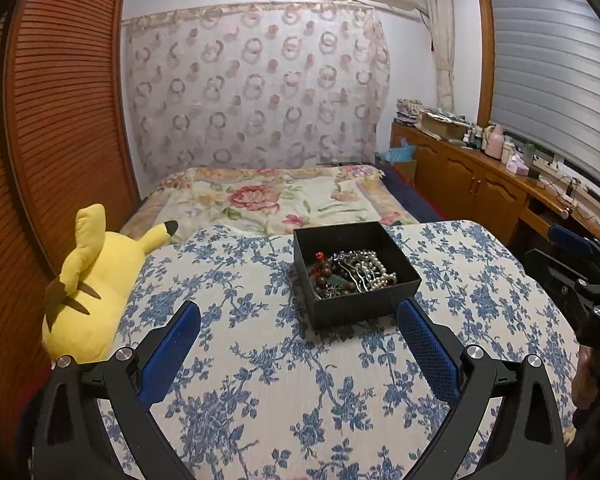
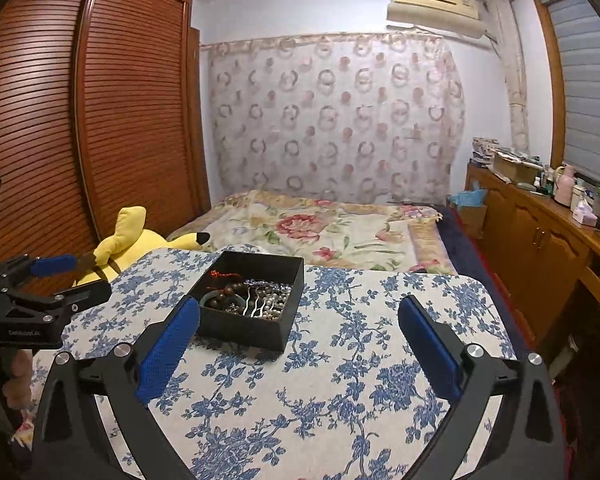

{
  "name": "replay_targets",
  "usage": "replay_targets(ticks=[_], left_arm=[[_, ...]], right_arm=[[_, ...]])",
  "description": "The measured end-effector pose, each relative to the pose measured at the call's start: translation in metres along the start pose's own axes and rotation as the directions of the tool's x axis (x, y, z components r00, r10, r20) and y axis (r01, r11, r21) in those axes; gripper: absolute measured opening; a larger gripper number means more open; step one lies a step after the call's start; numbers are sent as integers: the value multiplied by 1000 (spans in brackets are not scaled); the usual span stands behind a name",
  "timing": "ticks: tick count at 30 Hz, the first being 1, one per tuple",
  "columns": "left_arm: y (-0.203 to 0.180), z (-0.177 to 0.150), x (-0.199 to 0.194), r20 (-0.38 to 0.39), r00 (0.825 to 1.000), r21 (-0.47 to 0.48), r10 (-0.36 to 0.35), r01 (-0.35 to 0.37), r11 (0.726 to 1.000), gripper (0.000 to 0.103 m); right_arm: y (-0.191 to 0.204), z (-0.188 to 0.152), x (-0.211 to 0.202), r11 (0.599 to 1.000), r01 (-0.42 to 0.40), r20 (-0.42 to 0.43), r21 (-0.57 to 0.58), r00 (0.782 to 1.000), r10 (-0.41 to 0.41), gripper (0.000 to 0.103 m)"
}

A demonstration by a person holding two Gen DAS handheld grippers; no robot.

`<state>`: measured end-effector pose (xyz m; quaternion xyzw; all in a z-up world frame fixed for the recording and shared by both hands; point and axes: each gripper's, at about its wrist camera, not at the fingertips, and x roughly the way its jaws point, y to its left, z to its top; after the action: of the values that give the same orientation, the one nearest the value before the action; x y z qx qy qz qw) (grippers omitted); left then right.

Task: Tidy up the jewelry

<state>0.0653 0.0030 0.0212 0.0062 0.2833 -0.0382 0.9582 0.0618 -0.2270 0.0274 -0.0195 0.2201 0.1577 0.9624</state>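
Left hand-held gripper (image 1: 298, 316) and right hand-held gripper (image 2: 299, 312) gape wide (both empty), tilted downward.

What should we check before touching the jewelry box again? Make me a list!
1. Left gripper open, holding nothing: ok.
2. Right gripper open, holding nothing: ok.
3. Box upright on the table: ok.
4. Jewelry all inside the box, none on the table: ok.
5. Lid for the box in sight: not ok.
6. Jewelry untangled: cannot tell.
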Motion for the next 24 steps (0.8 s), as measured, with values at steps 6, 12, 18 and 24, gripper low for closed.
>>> replay_targets(ticks=[6,12,18,24], left_arm=[[0,-3,-6,7,1000,3,6,-6,1000,95],[0,-6,-8,5,1000,-1,5,-5,1000,95],[0,-6,-9,5,1000,-3,3,-3,1000,95],[0,-8,-9,4,1000,-3,3,-3,1000,95]], right_arm=[[0,-4,-6,1000,-3,14,12,1000,3,100],[1,-5,-8,1000,3,16,15,1000,-3,100],[2,-6,-9,1000,6,16,15,1000,-6,100],[2,-6,-9,1000,6,17,16,1000,-6,100]])
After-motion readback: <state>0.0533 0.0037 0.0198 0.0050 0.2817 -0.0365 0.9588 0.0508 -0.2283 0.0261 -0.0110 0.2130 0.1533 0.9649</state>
